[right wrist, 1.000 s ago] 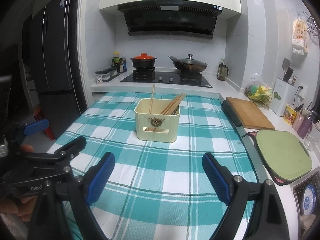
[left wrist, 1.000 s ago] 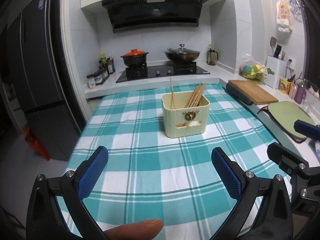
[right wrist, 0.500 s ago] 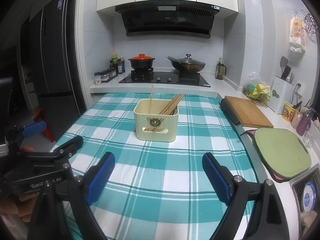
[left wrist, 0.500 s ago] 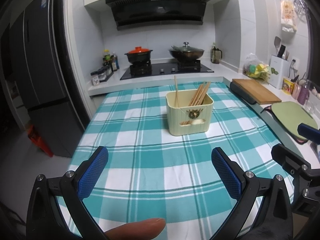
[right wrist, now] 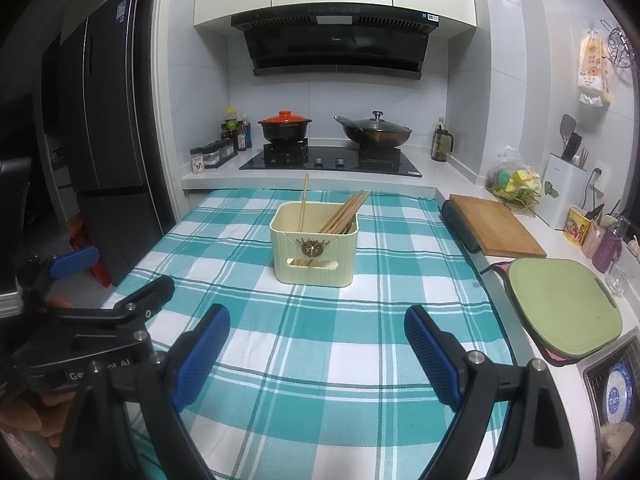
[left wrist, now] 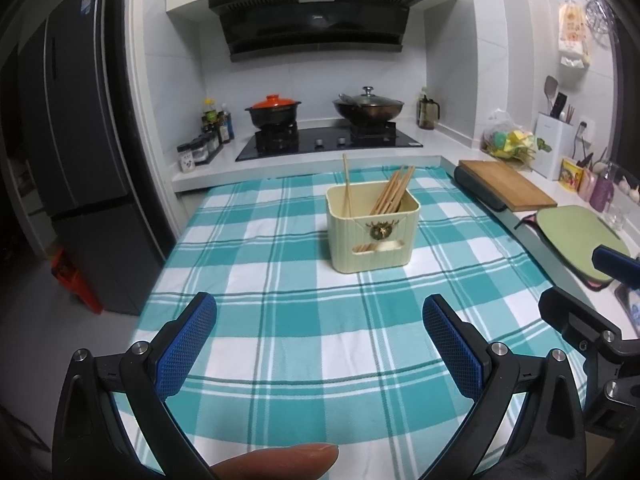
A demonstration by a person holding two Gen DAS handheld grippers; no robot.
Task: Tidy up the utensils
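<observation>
So the surface (left wrist: 248, 344) is covered edge to edge with a teal and white checked cloth (right wrist: 320, 360) (pretty smooth, no big wrinkles). Only one thing sits right on it: a cream plastic bin (left wrist: 374, 236), toward the far end, roughly centered. Wooden chopsticks (right wrist: 344, 210) stick out of the bin, leaning to one side, one standing apart.

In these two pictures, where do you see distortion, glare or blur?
Left wrist view: fisheye bends the fridge and wall edges, corners go black, the fingertip at the bottom is soft. Right wrist view: the same bending, range hood shows a pale reflection, the beige box with chopsticks stays sharp.
</observation>
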